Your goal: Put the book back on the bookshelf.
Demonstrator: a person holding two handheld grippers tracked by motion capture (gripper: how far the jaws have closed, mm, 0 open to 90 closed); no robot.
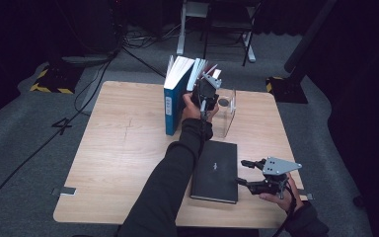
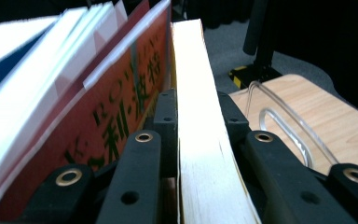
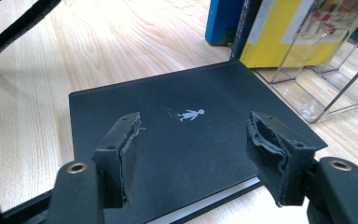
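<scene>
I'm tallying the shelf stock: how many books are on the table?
4: a blue book standing upright, a red book beside it, a cream-paged book clamped in the left gripper, and a black book lying flat. Others may be hidden between them.

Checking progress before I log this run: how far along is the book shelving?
Done: a blue book and a red-covered one stand upright by the clear acrylic stand. In hand: the left gripper has its jaws clamped on a yellow-covered book there. Left: the black book lies flat on the table; the right gripper hovers open over it.

left gripper [image 1: 208,84] jaws clamped; right gripper [image 1: 244,173] jaws apart
</scene>
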